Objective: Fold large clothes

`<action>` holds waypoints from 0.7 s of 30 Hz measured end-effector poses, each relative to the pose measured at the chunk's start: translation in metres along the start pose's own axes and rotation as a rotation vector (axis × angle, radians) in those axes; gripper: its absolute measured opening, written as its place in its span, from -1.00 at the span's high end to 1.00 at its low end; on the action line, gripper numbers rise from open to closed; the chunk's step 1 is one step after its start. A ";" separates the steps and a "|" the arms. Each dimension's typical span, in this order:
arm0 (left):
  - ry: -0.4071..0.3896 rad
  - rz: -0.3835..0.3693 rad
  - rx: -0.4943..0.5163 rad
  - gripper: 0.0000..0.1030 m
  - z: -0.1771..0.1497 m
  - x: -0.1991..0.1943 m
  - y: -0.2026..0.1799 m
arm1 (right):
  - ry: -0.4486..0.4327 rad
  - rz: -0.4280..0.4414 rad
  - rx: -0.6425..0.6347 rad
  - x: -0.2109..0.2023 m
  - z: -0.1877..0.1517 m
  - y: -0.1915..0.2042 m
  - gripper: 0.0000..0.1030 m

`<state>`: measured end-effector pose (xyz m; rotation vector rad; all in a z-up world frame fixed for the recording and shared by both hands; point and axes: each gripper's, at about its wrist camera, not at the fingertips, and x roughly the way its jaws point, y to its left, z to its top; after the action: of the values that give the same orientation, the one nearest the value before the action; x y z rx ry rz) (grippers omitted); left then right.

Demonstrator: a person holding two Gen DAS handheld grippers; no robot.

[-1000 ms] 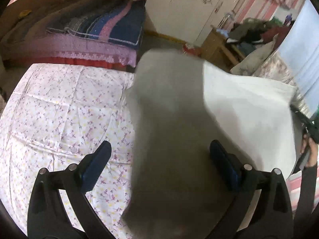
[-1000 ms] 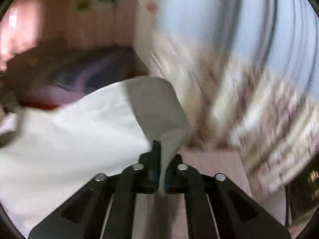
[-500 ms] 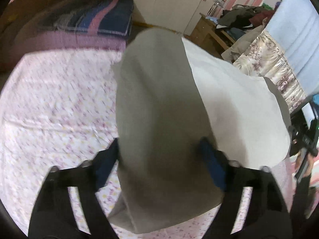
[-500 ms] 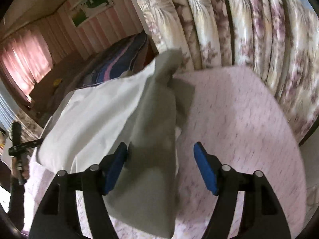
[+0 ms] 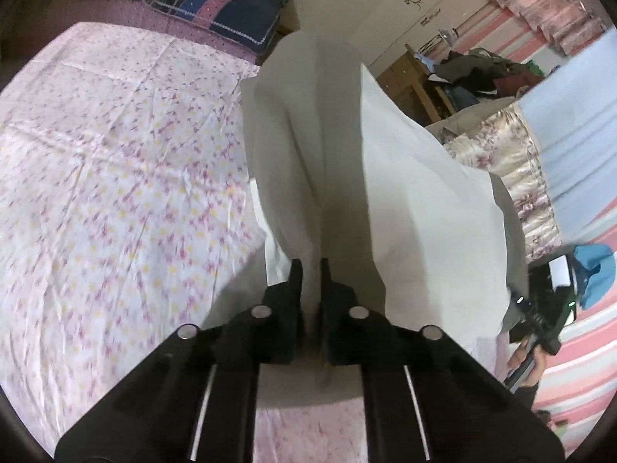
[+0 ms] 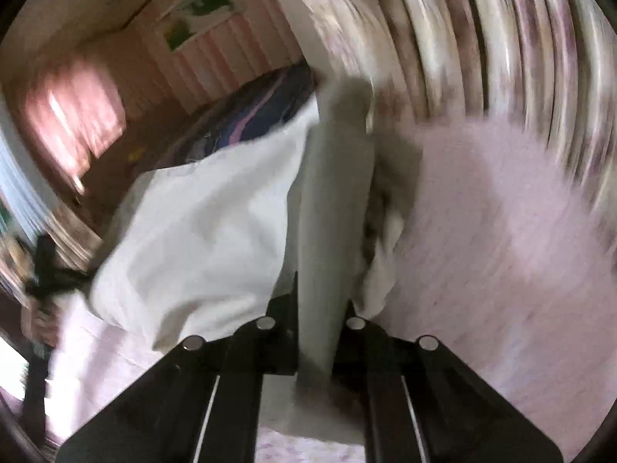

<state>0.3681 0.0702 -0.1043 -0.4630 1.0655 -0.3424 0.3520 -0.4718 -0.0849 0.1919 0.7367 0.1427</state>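
Surface: bed sheet, white with small pink and yellow flowers, spread flat.

Room: folded dark blue and purple blanket at the far edge of the sheet; white cupboard doors; wooden table heaped with dark clothing; pink striped wall; floral curtain in hanging folds.

Left gripper: jaws have just been closing, now pinched together on a gathered fold of the white garment, which stands up off the sheet between both tools.

Right gripper: jaws have just been closing, now clamped on another fold of the same garment.

Left wrist view only: cupboard, table, and the hand with the other tool at right.

Right wrist view only: curtain, framed picture, pink-lit window; heavily blurred.
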 end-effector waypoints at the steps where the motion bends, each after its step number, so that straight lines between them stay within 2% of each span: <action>1: -0.007 0.009 0.024 0.91 -0.008 -0.005 -0.007 | -0.007 -0.039 -0.049 -0.001 0.005 0.004 0.89; 3: -0.021 0.039 0.073 0.90 -0.018 -0.008 -0.017 | 0.019 -0.091 -0.107 0.009 0.008 0.009 0.89; 6: -0.010 0.096 0.091 0.82 -0.019 0.006 -0.016 | 0.079 -0.180 -0.161 0.037 -0.002 0.009 0.82; 7: -0.014 0.111 0.102 0.76 -0.018 0.011 -0.016 | 0.095 -0.188 -0.154 0.046 -0.006 0.006 0.74; 9: -0.025 0.140 0.111 0.58 -0.017 0.015 -0.019 | 0.072 -0.162 -0.082 0.039 -0.010 -0.005 0.63; 10: -0.038 0.168 0.114 0.32 -0.017 0.012 -0.021 | 0.060 -0.145 -0.032 0.032 -0.010 -0.013 0.45; 11: -0.061 0.200 0.119 -0.04 -0.017 0.008 -0.024 | 0.054 -0.135 0.021 0.024 -0.010 -0.021 0.07; 12: -0.093 0.235 0.130 -0.27 -0.019 0.001 -0.027 | 0.044 -0.126 0.051 0.019 -0.012 -0.025 -0.12; 13: -0.119 0.243 0.138 -0.66 -0.019 -0.005 -0.028 | 0.021 -0.102 0.084 0.008 -0.015 -0.030 -0.27; 14: -0.149 0.246 0.140 -0.87 -0.021 -0.013 -0.029 | 0.012 -0.078 0.103 0.002 -0.019 -0.032 -0.31; 17: -0.181 0.232 0.134 -0.91 -0.028 -0.027 -0.028 | 0.005 -0.038 0.173 -0.007 -0.031 -0.040 -0.45; 21: -0.185 0.233 0.131 -0.94 -0.048 -0.031 -0.022 | 0.008 -0.025 0.225 -0.007 -0.049 -0.042 -0.50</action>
<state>0.3100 0.0573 -0.0889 -0.2442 0.8999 -0.1579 0.3164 -0.5079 -0.1249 0.3967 0.7620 0.0358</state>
